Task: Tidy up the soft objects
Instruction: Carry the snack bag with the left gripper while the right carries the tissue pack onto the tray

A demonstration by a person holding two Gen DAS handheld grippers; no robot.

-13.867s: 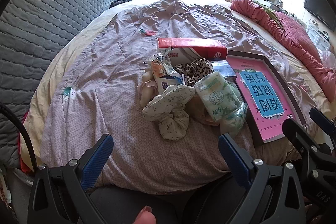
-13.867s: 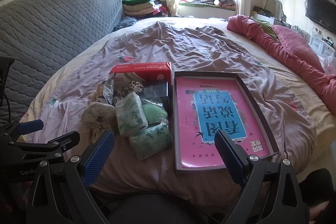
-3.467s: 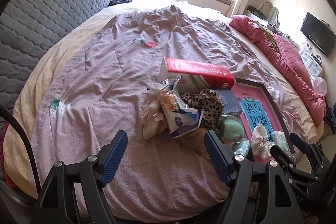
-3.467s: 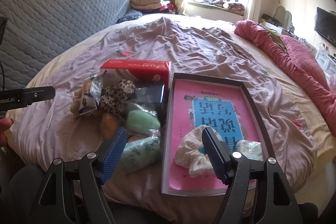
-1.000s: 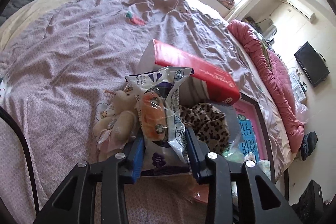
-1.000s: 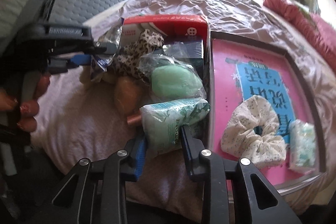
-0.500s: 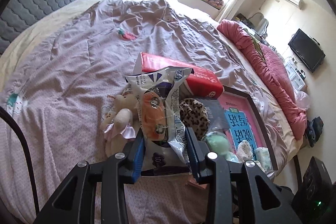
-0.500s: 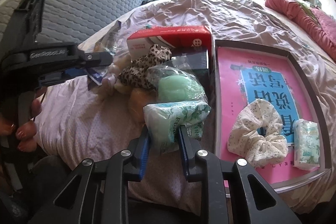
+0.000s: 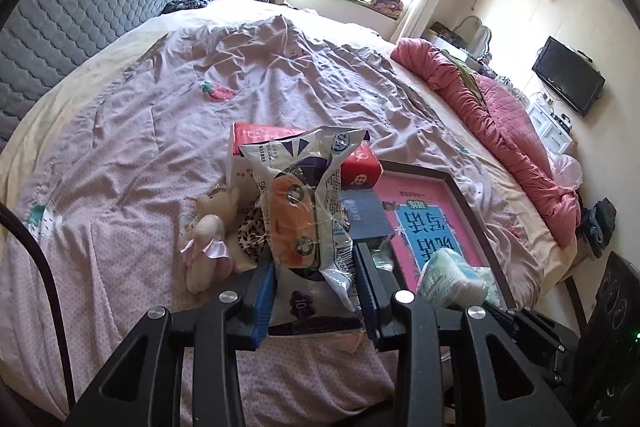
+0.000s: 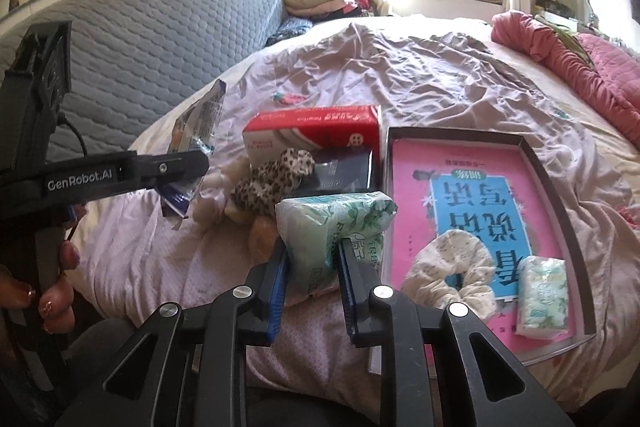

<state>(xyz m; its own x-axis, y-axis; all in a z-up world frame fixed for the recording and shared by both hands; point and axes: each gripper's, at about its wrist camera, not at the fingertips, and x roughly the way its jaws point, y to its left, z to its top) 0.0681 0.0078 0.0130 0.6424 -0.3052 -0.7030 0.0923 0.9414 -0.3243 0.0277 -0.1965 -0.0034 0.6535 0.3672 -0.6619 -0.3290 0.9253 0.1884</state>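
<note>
The left gripper (image 9: 316, 281) is clamping a crinkly clear plastic packet with an orange item inside (image 9: 304, 203), which is hiding most of the pile ahead of it. The right gripper (image 10: 312, 263) is squeezing a soft green-and-white tissue pack (image 10: 332, 223), its jaws having just been closing on it. Ahead and right of it, the shallow dark-rimmed tray with a pink printed base (image 10: 532, 155) is holding two things: one cream fabric scrunchie (image 10: 452, 273) and one smaller tissue pack (image 10: 542, 295). The tray's near corner is cut off.
</note>
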